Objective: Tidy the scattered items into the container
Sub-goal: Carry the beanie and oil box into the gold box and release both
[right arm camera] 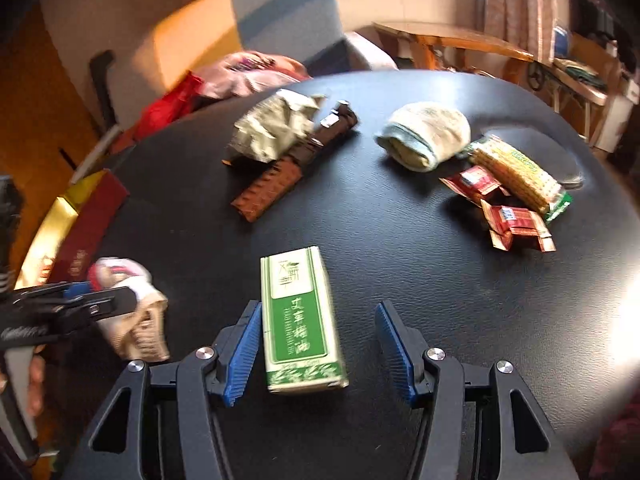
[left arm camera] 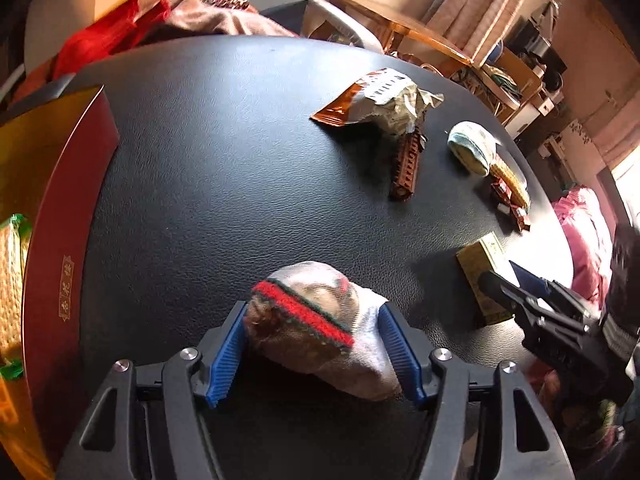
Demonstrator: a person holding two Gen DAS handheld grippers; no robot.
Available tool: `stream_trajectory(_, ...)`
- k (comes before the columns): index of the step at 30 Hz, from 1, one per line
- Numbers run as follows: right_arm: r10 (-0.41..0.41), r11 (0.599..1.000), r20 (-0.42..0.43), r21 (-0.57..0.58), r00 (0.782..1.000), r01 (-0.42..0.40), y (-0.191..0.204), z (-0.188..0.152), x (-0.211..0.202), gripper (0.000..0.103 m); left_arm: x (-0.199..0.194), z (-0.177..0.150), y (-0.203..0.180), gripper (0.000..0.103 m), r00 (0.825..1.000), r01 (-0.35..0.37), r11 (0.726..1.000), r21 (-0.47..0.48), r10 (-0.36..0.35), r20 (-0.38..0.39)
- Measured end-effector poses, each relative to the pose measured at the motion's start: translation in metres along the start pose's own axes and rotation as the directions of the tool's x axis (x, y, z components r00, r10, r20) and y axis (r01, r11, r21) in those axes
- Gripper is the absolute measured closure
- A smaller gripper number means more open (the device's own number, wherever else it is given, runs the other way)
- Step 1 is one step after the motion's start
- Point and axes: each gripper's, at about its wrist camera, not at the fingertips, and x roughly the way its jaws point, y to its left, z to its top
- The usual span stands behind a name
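In the left wrist view a rolled sock with a red and green band (left arm camera: 312,320) lies on the black table (left arm camera: 240,160). My left gripper (left arm camera: 314,354) is shut on it, one blue pad against each side. A red box with a gold inside (left arm camera: 68,240) stands at the left edge and holds a cracker pack (left arm camera: 10,280). In the right wrist view my right gripper (right arm camera: 320,344) is open around a green and white carton (right arm camera: 300,320). The left pad is at the carton's edge and the right pad stands well clear. The left gripper (right arm camera: 100,300) with its sock (right arm camera: 136,312) shows at the left.
Farther back on the table lie a crumpled snack bag (right arm camera: 276,124), a brown strap (right arm camera: 280,184), a pale rolled sock (right arm camera: 428,132), a yellow cracker pack (right arm camera: 516,172) and red sweet wrappers (right arm camera: 516,224). Clothes and a red bag (right arm camera: 168,104) are piled behind the table.
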Motion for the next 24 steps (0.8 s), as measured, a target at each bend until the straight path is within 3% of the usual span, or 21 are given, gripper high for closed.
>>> stream_trajectory(9,-0.091,0.995,-0.031,-0.043,0.995,0.09,0.011,-0.001,0.007,0.049,0.003,-0.005,-0.003,0.037,0.998,-0.017,0.999,-0.046,0.019,0.059)
stream_trajectory(12,-0.14,0.987,-0.015,-0.087,0.99,0.138,0.016,-0.005,0.005,0.073,0.002,-0.009,-0.003,0.044,0.997,-0.033,0.999,-0.026,0.035,0.075)
stream_trajectory(17,-0.143,0.985,0.003,-0.095,0.99,0.143,0.018,-0.014,0.0,0.072,-0.004,-0.016,0.001,0.058,0.994,-0.022,1.0,-0.006,0.023,0.104)
stream_trajectory(24,-0.075,0.995,0.003,-0.065,0.997,0.075,0.032,-0.028,-0.008,0.072,-0.023,-0.029,0.004,0.064,0.988,-0.032,0.998,0.048,0.025,0.151)
